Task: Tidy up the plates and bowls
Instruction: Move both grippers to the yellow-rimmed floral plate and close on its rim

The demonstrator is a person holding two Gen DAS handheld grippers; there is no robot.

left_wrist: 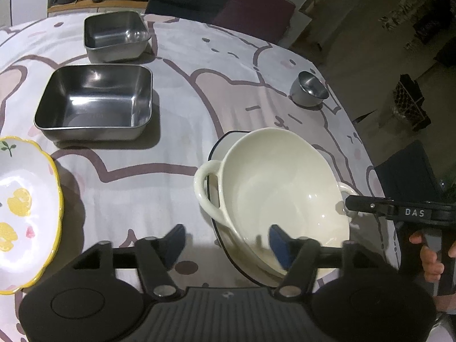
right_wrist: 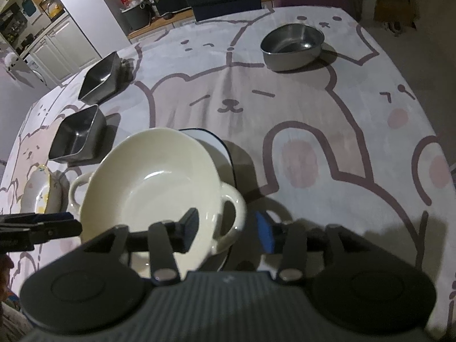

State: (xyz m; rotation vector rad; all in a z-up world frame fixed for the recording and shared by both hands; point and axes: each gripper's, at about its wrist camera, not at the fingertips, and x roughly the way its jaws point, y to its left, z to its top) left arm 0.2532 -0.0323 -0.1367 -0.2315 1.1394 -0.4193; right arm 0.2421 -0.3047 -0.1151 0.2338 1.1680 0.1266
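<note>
Left gripper (left_wrist: 226, 242) open w/ nothing between fingers (left_wrist: 280, 245). Cream two-handled bowl (left_wrist: 279, 188) sat on dark-rimmed plate (left_wrist: 225, 148) on bench (left_wrist: 176, 142). Two square steel trays (left_wrist: 95, 102) at left, small steel cup (left_wrist: 309, 88) far right, flowered dish (left_wrist: 25, 211) at left edge.

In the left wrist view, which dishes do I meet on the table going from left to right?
Flowered plate → large square steel container → cream two-handled bowl → small round steel bowl.
</note>
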